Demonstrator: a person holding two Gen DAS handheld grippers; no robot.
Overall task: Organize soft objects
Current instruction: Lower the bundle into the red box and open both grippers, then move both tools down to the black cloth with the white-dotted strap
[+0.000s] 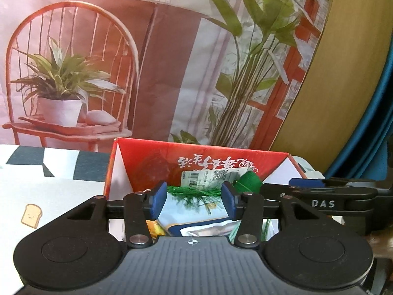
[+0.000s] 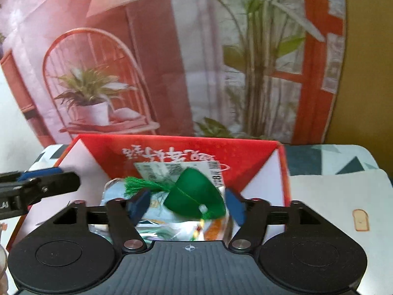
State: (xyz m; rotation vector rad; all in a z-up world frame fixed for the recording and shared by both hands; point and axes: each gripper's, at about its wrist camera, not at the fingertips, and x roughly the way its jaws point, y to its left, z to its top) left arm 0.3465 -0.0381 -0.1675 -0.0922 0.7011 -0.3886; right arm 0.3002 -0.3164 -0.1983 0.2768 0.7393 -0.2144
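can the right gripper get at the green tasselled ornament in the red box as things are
Probably yes: the right gripper is open, the green ornament lies between its fingers atop the packets in the open red box.

The open-topped red cardboard box (image 2: 248,157) is accessible from above. Its upright rear wall blocks passage beyond. A green tasselled fabric cone (image 2: 196,196) and pale plastic packets (image 1: 196,221) fill its floor.

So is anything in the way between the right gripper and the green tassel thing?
Nothing visible. The green tassel ornament already lies between the open right gripper fingers, on the packets in the red box. The left gripper stays off to the side.
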